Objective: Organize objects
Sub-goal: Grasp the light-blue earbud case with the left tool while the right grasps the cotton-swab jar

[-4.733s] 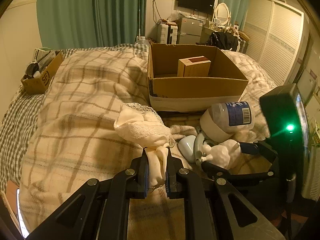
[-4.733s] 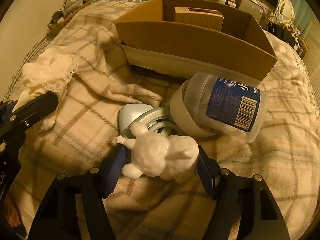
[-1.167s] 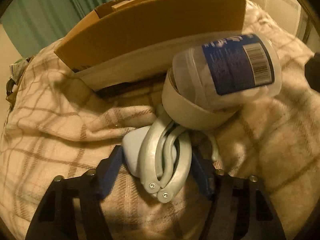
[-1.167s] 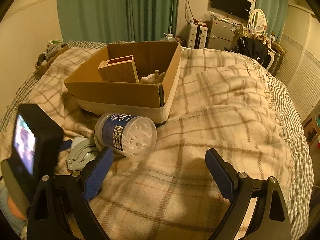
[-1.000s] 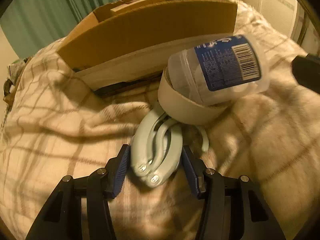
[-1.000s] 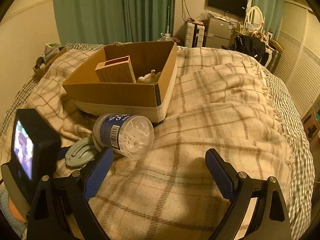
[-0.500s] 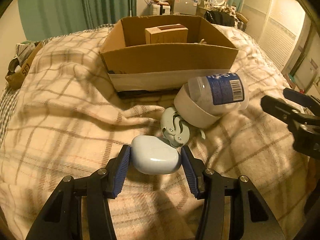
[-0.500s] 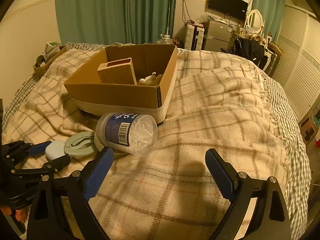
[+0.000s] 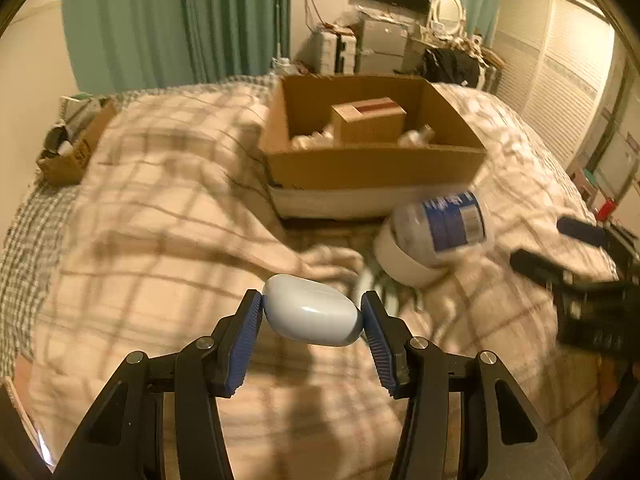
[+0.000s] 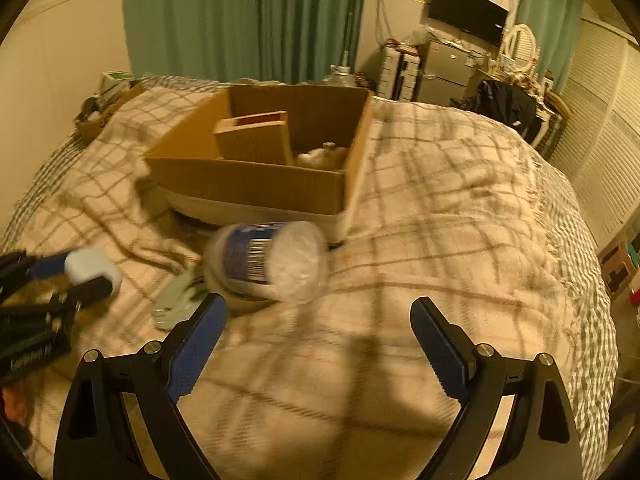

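- The left gripper (image 9: 312, 316) is clamped on a pale blue rounded case (image 9: 311, 310) — its blue pads press the case's two ends, and the case sits lifted clear of the plaid blanket (image 9: 160, 208).
- In the right wrist view the same case (image 10: 90, 270) shows at the far left edge, caught between the left gripper's dark fingers (image 10: 86, 290).
- The right gripper (image 10: 318, 336) stands wide open with nothing between its blue pads; only blanket lies under the gap.
- A clear plastic jar with a blue label (image 10: 268, 260) lies on its side on the blanket, just in front of the cardboard box (image 10: 256, 188) and just beyond the right gripper's left finger.
- The jar's mouth end rests in a white ring-like lid or roll (image 9: 404, 258); which of the two it is, the blur does not let me tell.
- A pale green folded tool (image 10: 176, 300) lies on the blanket beside the jar, between it and the left gripper.
- The cardboard box sits open on the bed and holds a smaller brown carton (image 9: 368, 118) standing upright, with white items (image 9: 312, 140) lying beside it — too blurred to name.
- Green curtains (image 10: 240, 16) hang behind the bed.
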`<state>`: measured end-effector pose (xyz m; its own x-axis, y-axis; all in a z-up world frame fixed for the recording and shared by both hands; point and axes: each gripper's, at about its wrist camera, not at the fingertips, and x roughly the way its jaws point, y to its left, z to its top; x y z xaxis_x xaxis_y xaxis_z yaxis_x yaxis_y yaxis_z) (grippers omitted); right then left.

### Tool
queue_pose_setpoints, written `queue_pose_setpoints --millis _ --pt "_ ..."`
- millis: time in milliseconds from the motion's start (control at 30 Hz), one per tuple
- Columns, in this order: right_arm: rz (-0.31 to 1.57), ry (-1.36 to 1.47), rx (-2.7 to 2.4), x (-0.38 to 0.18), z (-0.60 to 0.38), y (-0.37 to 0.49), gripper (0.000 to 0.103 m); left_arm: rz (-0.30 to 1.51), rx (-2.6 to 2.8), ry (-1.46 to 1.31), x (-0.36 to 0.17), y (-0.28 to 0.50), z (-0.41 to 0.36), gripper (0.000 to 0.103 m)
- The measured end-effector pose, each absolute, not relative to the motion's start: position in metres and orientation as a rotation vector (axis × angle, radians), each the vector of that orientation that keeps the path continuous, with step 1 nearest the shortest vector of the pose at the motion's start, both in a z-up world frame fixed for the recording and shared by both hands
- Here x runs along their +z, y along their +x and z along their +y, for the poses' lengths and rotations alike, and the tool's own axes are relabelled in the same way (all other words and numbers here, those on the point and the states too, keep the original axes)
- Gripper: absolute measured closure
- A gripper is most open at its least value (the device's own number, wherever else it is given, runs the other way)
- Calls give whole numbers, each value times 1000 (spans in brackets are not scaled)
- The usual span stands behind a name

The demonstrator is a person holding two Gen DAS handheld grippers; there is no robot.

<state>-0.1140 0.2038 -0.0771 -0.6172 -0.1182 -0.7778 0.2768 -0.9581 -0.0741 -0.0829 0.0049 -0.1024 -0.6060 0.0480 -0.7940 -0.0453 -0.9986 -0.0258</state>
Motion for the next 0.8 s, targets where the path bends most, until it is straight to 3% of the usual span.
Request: queue_pose_setpoints --millis 267,667,733,800 --pt "301 1318 -2593 -85 185 -157 10 12 2832 -1346 -101 -88 -15 51" --pt "282 1598 -2377 -150 162 -209 10 34 2745 -1476 -139 -95 -16 51" --pt "301 1557 -2396 -144 159 -203 20 18 2747 -1463 -138 -93 -16 51" --pt "328 1519 -2424 -138 157 -195 22 -1 2749 -1453 -136 -92 -17 51"
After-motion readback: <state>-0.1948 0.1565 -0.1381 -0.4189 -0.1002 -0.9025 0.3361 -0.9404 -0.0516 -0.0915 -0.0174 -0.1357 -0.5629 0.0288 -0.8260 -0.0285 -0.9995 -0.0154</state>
